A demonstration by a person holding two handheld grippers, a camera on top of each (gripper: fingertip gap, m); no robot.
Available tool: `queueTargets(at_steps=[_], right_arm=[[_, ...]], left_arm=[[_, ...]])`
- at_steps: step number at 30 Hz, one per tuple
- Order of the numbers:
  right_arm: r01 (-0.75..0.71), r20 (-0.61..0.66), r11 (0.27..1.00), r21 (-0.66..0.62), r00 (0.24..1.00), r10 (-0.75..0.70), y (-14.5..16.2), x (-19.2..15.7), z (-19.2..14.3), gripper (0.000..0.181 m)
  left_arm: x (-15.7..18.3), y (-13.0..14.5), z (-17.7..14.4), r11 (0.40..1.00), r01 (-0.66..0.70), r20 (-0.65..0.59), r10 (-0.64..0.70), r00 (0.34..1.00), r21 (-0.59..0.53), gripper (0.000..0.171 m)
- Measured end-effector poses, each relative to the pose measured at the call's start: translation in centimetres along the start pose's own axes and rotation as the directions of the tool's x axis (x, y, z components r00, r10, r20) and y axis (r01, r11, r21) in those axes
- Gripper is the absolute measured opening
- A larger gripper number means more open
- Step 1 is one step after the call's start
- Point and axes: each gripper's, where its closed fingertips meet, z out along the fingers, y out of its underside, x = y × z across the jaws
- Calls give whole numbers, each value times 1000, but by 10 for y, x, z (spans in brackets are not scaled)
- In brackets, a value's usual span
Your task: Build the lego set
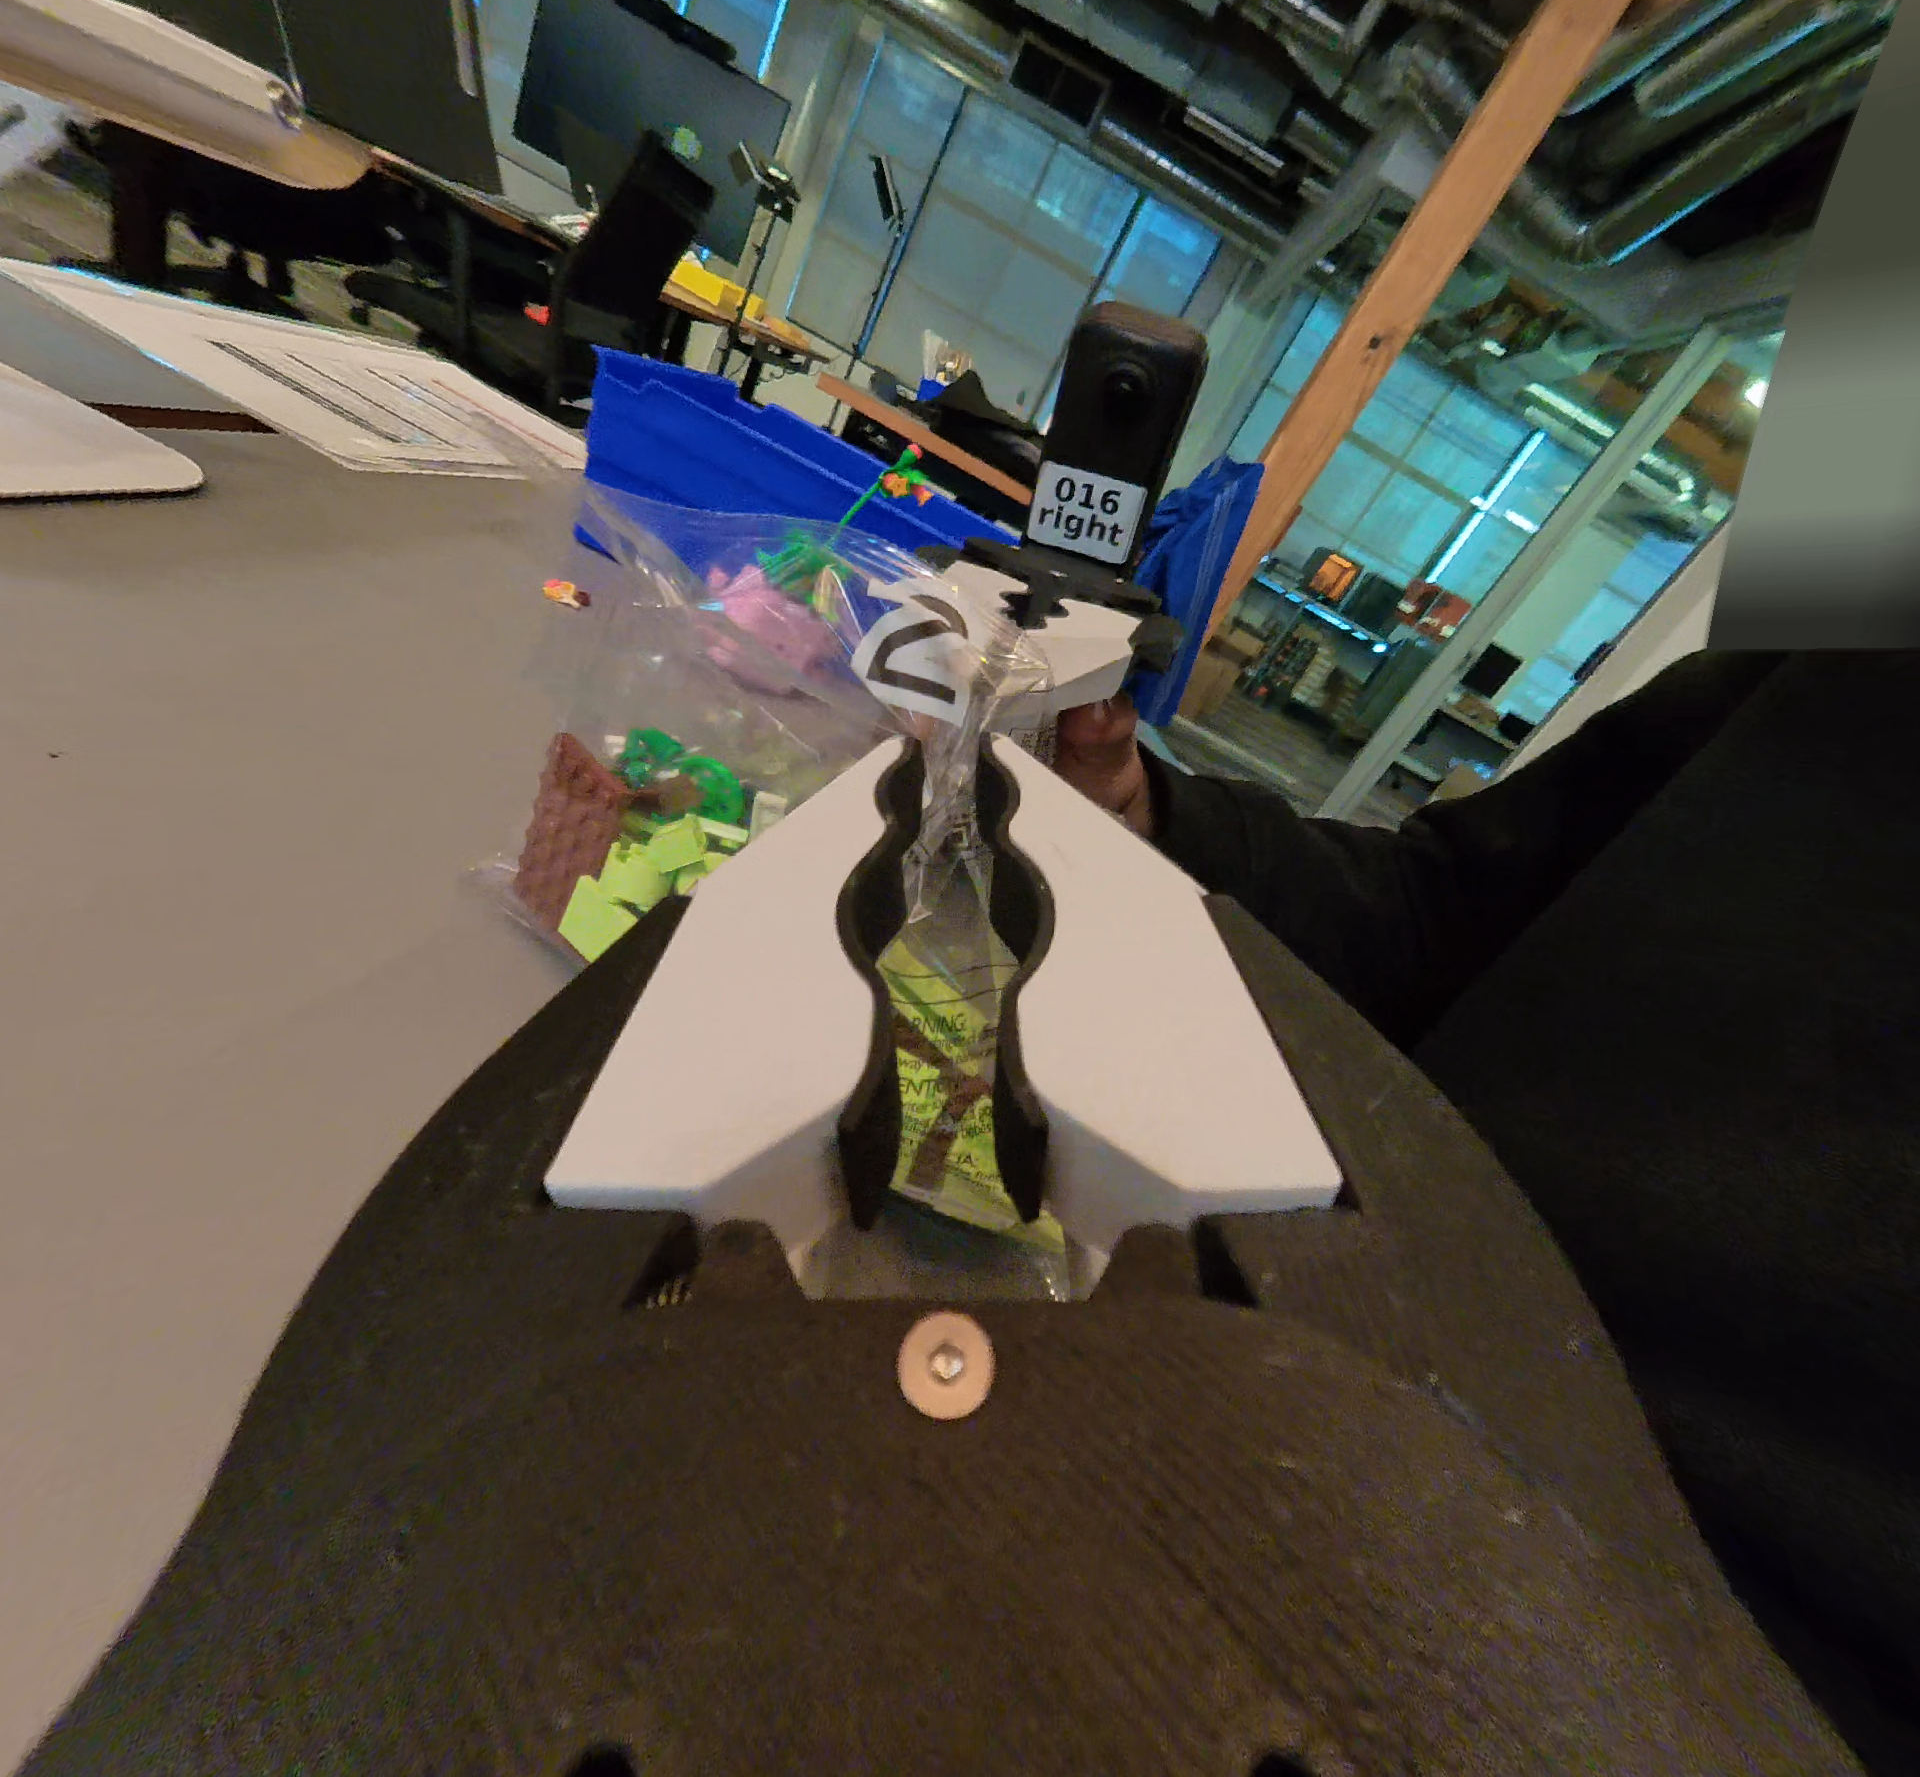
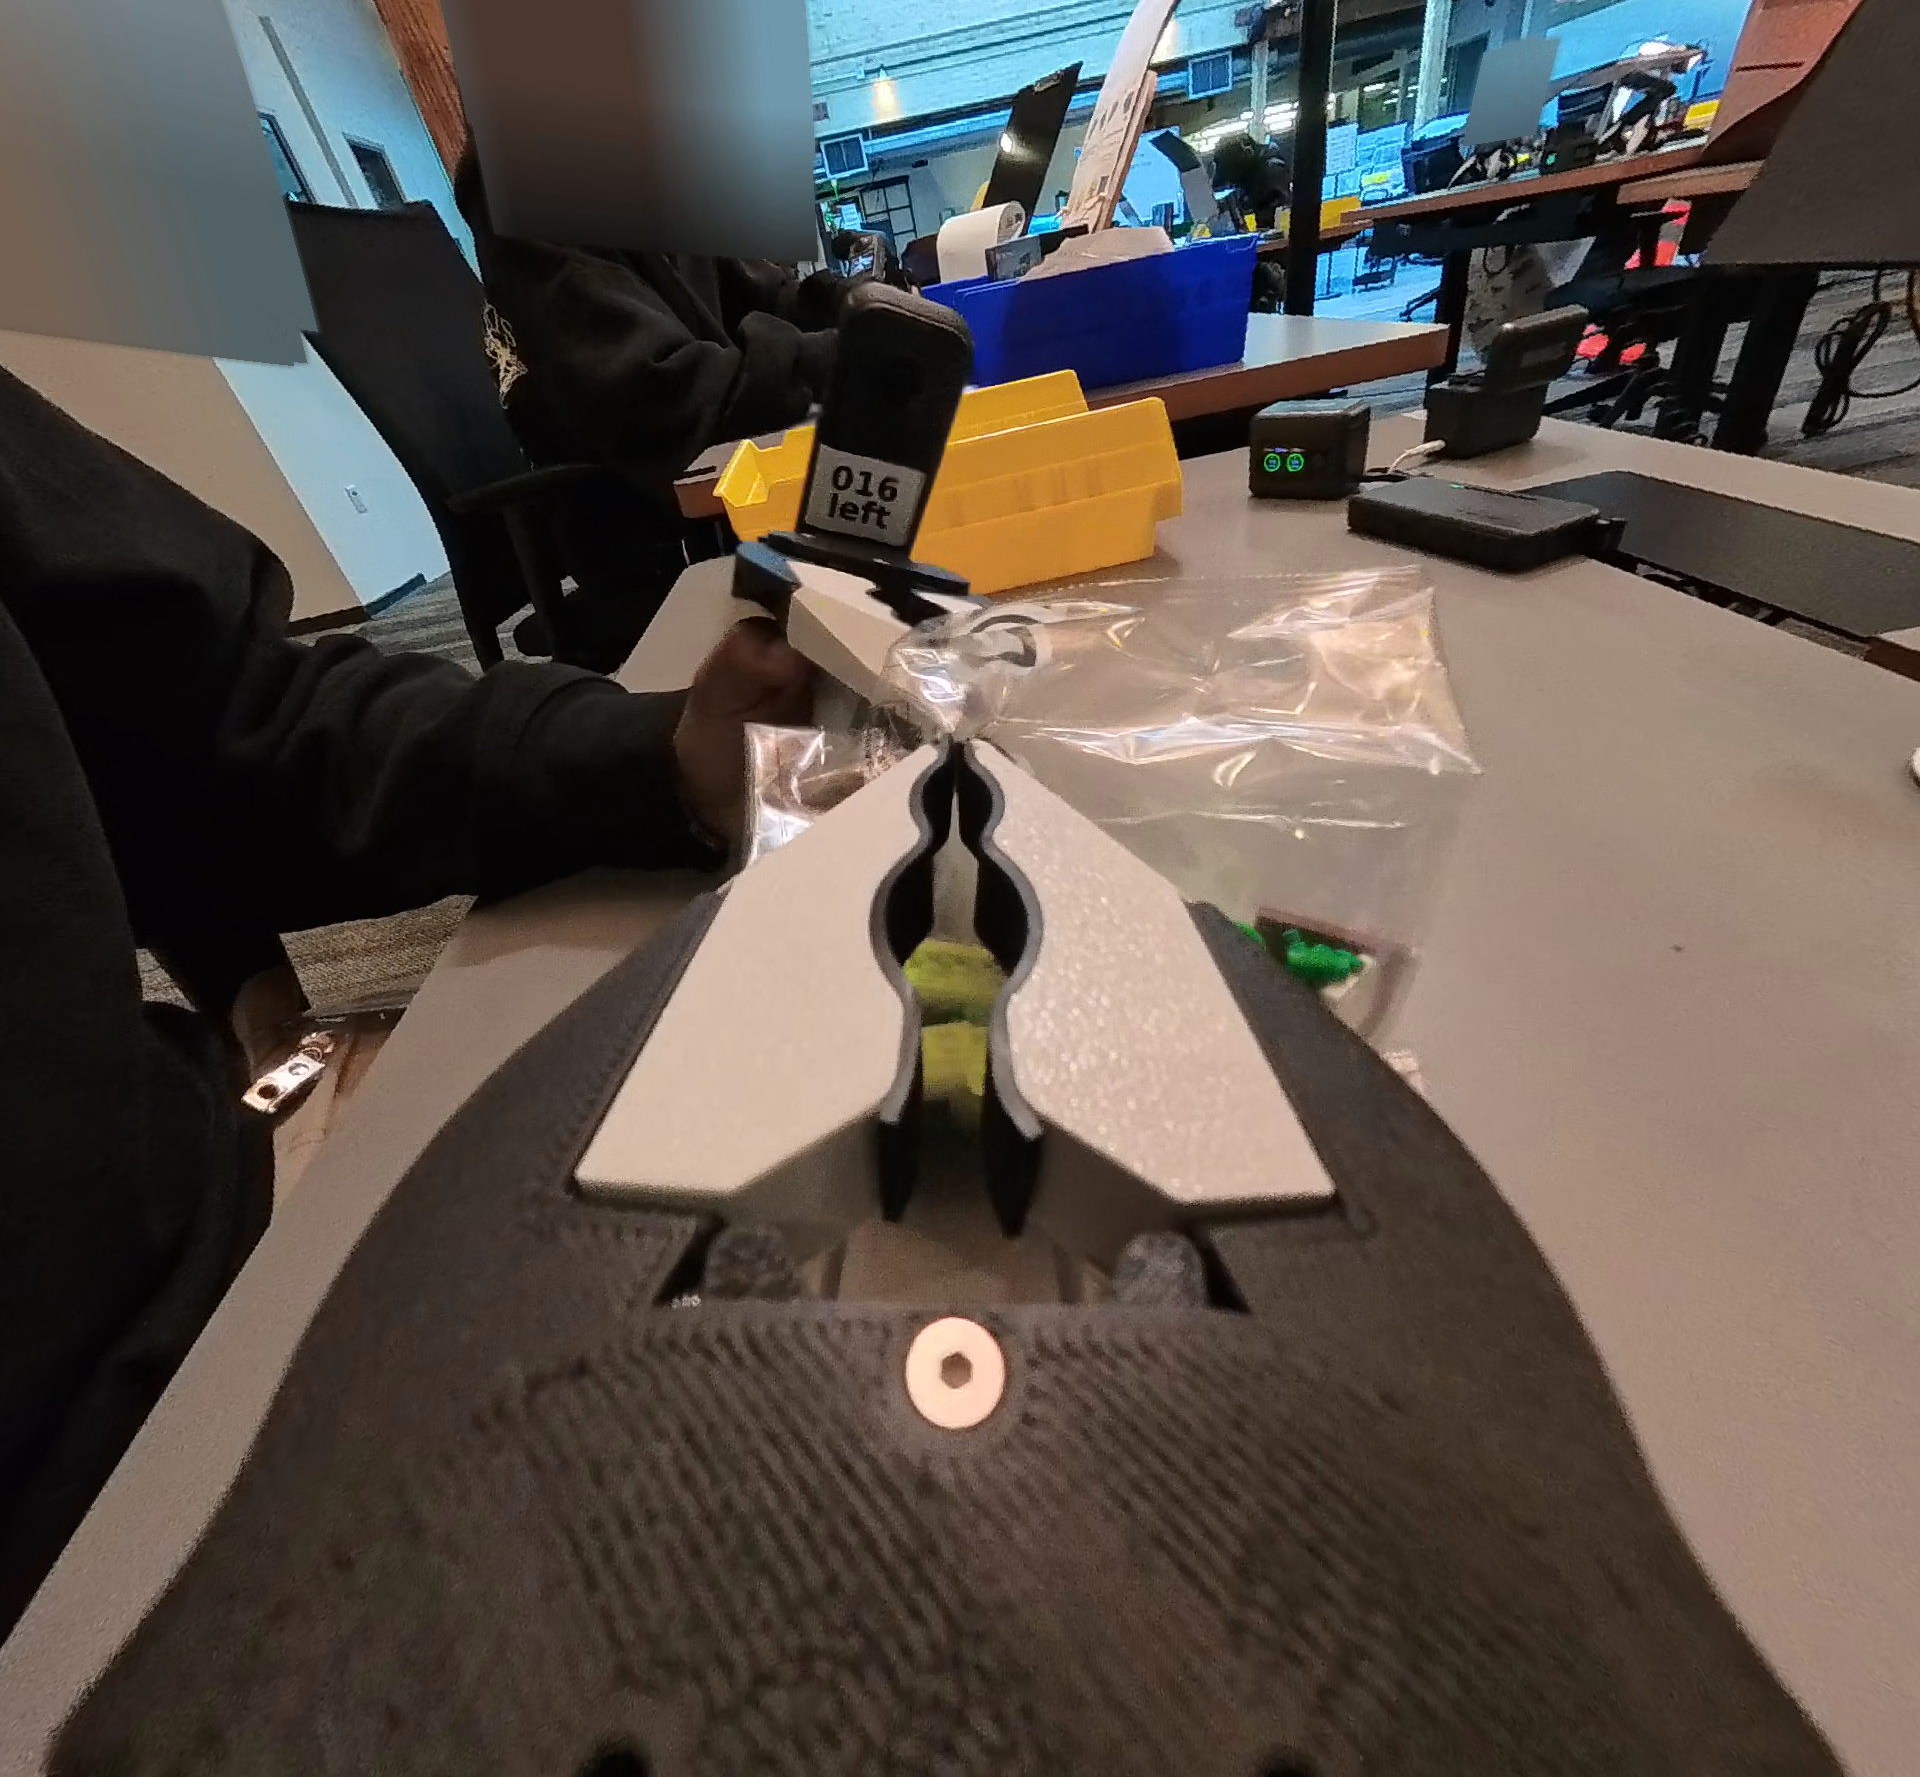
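Left wrist view shows our left gripper (image 1: 943, 761) closed on the top of a clear plastic bag (image 1: 727, 688) of lego pieces, the film pinched between its white fingers (image 1: 769, 948). Our right gripper (image 2: 951, 759) is also closed, its tips nipping the same bag (image 2: 1195, 709) from the opposite side. We see the bag's bottom resting on the grey tabletop (image 1: 208, 792), near the edge where we sit, before a blue bin (image 1: 707, 449).

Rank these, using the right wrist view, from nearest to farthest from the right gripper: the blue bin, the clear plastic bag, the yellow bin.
1. Clear plastic bag: pinched at the right gripper tips, spreading rightward.
2. Yellow bin: behind the bag, mid-table.
3. Blue bin: farthest, on the next table behind.
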Motion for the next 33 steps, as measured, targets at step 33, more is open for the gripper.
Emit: queueTargets(at_steps=[33], right_arm=[[9, 15, 1000, -8, 1000, -9, -3, -12, 10, 0]], left_arm=[[1, -7, -11, 997, 76, -84, -75, 994, 9, 0]])
